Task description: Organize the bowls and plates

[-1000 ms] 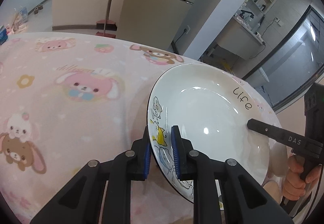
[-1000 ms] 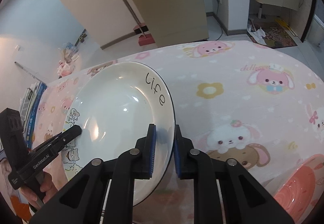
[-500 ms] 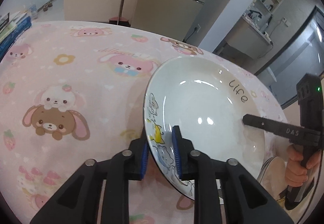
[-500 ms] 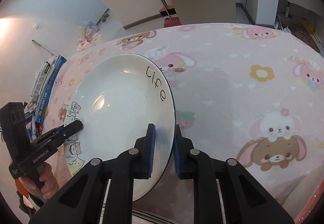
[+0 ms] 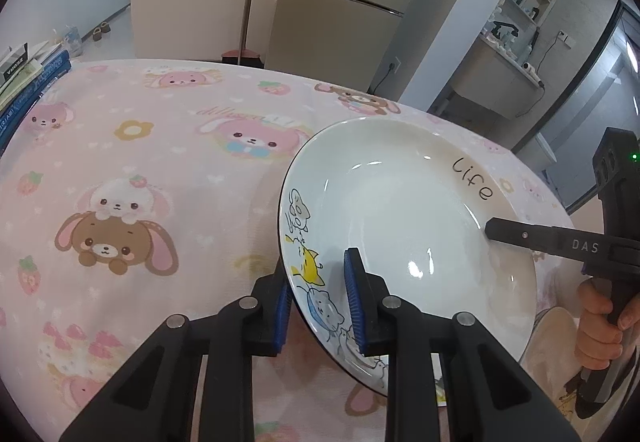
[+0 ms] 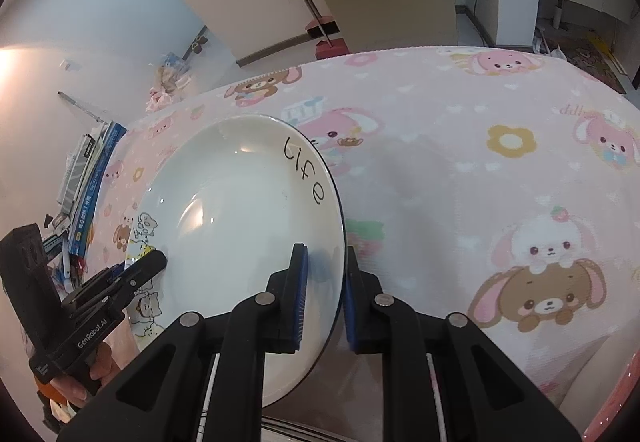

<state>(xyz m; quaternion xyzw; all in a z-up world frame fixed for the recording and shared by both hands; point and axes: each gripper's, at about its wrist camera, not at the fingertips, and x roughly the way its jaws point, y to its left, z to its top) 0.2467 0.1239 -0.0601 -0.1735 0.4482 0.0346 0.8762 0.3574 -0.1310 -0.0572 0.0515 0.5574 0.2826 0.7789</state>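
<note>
A white deep plate with cartoon cats and the word "Life" hangs tilted above the pink tablecloth. My right gripper is shut on the rim of the plate beside the lettering. On the opposite side, my left gripper straddles the cat-printed rim. Its blue pads stand a little apart from the rim, so it is open. Each gripper also shows in the other's view: the right gripper at the far rim, the left gripper by the cats. A hand holds each one.
Books are stacked at the table's left end. The edge of a pink bowl shows at the lower right. The rim of another dish lies just under the held plate. Beyond the table are a fridge and a broom.
Both grippers have carried the plate sideways over the cloth, away from the pink bowl and toward the books. The left gripper's jaws stand wider around the rim than a second ago.
</note>
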